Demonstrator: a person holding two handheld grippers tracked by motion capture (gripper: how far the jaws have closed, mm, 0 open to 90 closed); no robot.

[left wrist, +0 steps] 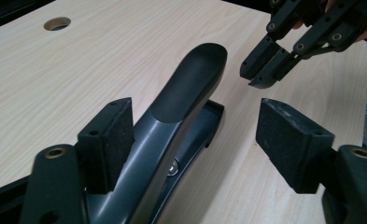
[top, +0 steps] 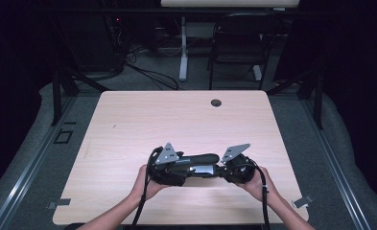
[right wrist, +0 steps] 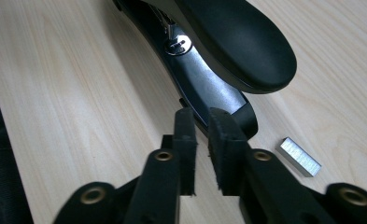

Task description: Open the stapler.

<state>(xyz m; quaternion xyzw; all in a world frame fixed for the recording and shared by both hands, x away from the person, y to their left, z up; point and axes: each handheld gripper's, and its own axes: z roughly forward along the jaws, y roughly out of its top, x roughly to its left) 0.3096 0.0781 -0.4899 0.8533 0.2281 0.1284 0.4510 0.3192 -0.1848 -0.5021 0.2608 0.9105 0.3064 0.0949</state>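
Observation:
A black and dark grey stapler (top: 201, 160) lies on the light wood table (top: 176, 120), its handle raised off the base. My left gripper (top: 187, 170) is open, and in the left gripper view the stapler (left wrist: 190, 79) runs between the wide-apart pads (left wrist: 107, 140), close to the left one. My right gripper (top: 225, 168) faces it from the other side. Its jaws are all but shut with a thin gap and nothing between them (right wrist: 202, 135), just short of the stapler's base end (right wrist: 237, 42). A strip of staples (right wrist: 300, 156) lies on the table beside that end.
A round cable hole (top: 216, 102) sits near the table's far edge. Beyond the table stand a black chair (top: 239, 43) and a white desk leg (top: 182, 48) on a grey floor with cables. The right gripper (left wrist: 260, 77) shows past the stapler handle.

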